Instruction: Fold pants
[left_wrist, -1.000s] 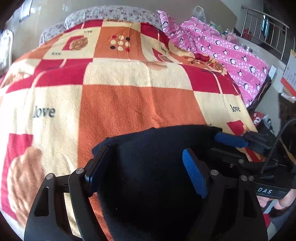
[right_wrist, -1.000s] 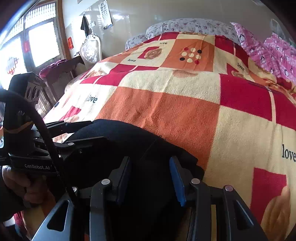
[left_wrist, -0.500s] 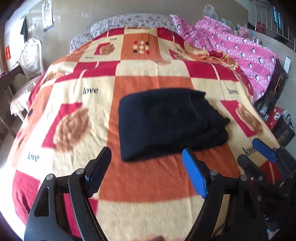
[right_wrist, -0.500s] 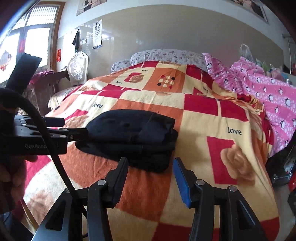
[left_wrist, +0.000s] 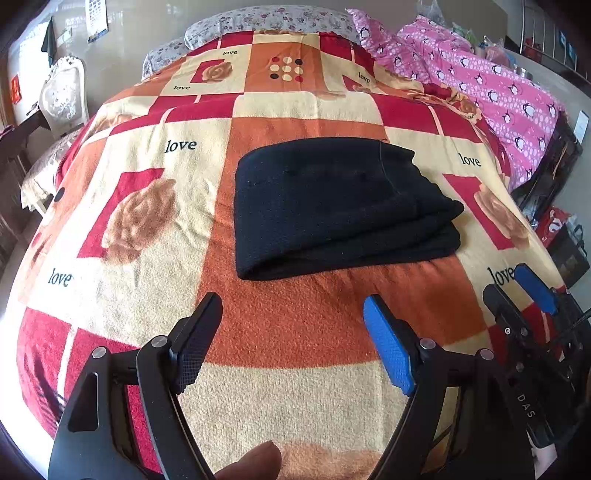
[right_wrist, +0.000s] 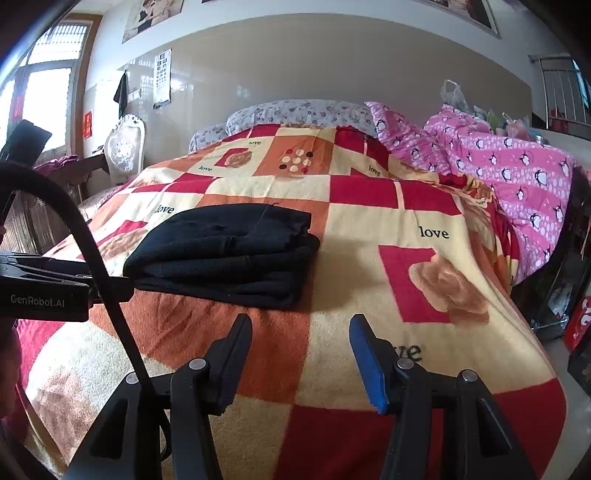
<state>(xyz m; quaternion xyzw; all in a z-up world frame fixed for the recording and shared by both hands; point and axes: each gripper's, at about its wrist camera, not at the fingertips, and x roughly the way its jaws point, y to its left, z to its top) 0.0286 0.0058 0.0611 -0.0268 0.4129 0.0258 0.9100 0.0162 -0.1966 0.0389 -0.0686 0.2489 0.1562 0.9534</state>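
The black pants (left_wrist: 340, 206) lie folded into a thick, neat rectangle on the patterned blanket (left_wrist: 295, 332); the right wrist view shows the same pants (right_wrist: 229, 251) as a stacked bundle left of centre. My left gripper (left_wrist: 293, 314) hovers open above the blanket, short of the pants' near edge, with nothing between its fingers. My right gripper (right_wrist: 301, 328) is also back from the bundle, its jaws opening and empty. In the left wrist view the right gripper (left_wrist: 517, 288) shows at the right edge.
A pink penguin-print quilt (right_wrist: 517, 177) is piled along the bed's right side. Floral pillows (right_wrist: 295, 110) lie at the headboard. A white chair (right_wrist: 123, 151) stands left of the bed. Bags and boxes (left_wrist: 565, 236) sit on the floor at the right. A fingertip (left_wrist: 255, 461) shows at the bottom.
Both grippers have pulled back from the pants, which were between their fingers a second ago and now lie free on the blanket. The right jaws have widened.
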